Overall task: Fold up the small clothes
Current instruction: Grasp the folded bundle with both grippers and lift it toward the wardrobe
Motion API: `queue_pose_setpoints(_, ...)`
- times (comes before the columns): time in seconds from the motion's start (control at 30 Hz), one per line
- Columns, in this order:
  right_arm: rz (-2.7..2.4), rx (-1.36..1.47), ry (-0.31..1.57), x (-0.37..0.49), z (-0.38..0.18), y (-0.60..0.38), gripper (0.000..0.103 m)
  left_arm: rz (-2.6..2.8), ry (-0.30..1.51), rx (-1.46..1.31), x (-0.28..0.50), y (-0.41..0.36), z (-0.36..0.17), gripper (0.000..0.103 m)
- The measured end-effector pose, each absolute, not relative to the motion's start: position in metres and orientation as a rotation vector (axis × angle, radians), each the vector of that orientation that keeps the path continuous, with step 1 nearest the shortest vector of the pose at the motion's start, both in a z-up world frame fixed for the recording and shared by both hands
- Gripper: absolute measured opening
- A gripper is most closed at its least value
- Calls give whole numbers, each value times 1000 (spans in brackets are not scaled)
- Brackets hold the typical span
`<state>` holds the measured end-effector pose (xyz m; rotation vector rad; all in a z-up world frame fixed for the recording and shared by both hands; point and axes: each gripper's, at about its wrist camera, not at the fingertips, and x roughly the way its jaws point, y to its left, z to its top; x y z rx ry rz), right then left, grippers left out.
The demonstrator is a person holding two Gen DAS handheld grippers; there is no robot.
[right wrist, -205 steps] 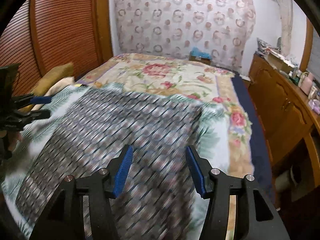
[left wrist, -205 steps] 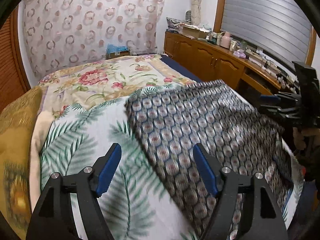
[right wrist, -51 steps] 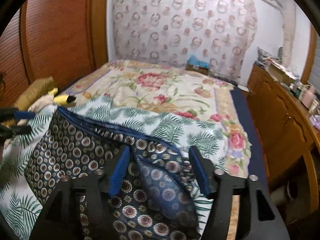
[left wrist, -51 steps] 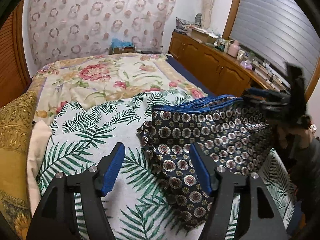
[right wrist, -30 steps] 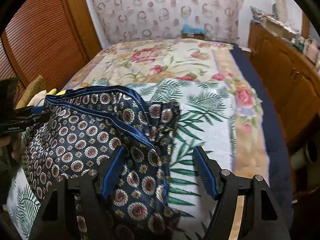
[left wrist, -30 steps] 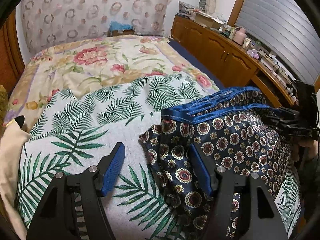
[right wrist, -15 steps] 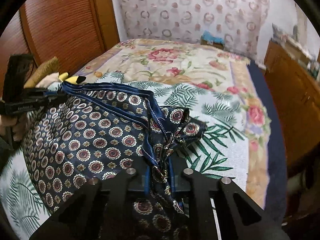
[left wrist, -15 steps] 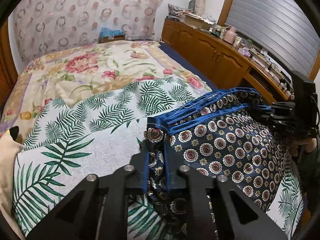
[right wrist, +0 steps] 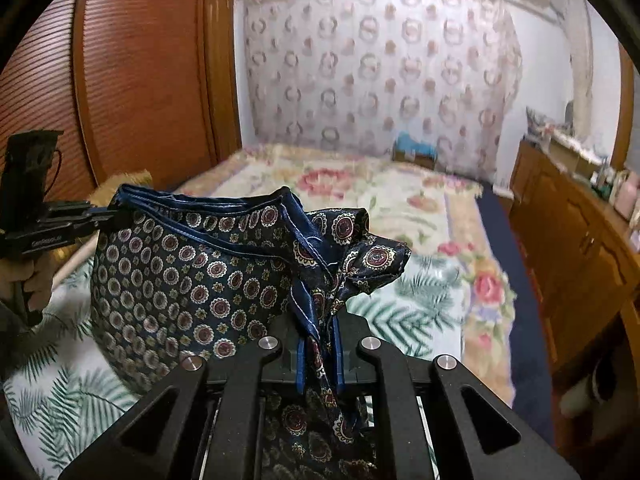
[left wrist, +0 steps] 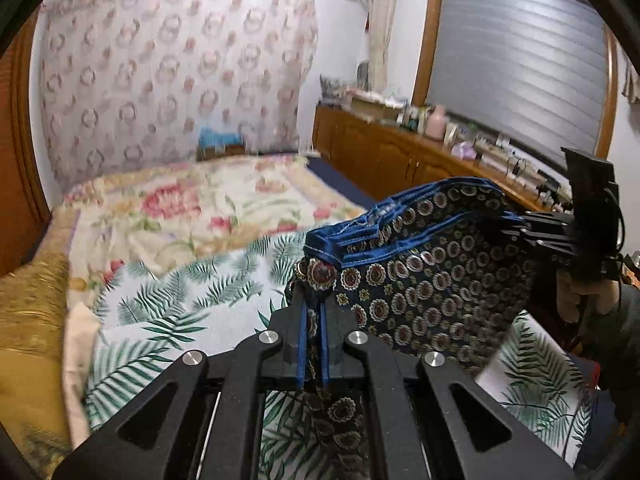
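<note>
A navy patterned cloth (left wrist: pixel 420 280) with round medallions and a blue hem hangs doubled above the bed, stretched between both grippers. In the left wrist view my left gripper (left wrist: pixel 314 308) is shut on one bunched corner of it. My right gripper (left wrist: pixel 516 224) pinches the far corner at the right, with a hand below it. In the right wrist view the same cloth (right wrist: pixel 192 272) sags in a curve. My right gripper (right wrist: pixel 318 320) is shut on its crumpled corner, and my left gripper (right wrist: pixel 108 210) holds the far corner at the left.
Below lies a palm-leaf sheet (left wrist: pixel 180 312) over a floral bedspread (left wrist: pixel 192 204). A mustard pillow (left wrist: pixel 28 320) sits at the bed's left edge. A cluttered wooden cabinet (left wrist: pixel 400 152) runs along the right side, and slatted wooden doors (right wrist: pixel 132 80) stand on the left.
Both grippers went from open around the cloth's corners to shut on them. Then both rose, lifting the cloth off the bed so it hangs between them.
</note>
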<state>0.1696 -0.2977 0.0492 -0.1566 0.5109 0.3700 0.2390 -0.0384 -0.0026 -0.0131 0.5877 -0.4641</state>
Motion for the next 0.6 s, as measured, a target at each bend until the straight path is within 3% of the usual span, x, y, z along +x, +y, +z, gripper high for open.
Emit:
queue_pose_setpoints(0.37, 440, -229, 388, 134, 73, -256, 10, -372, 456, -14, 183, 18, 37, 5)
queue_pose_setpoints(0.6, 558, -308, 344, 159, 84, -223, 10, -247, 400, -58, 148, 81, 48, 5)
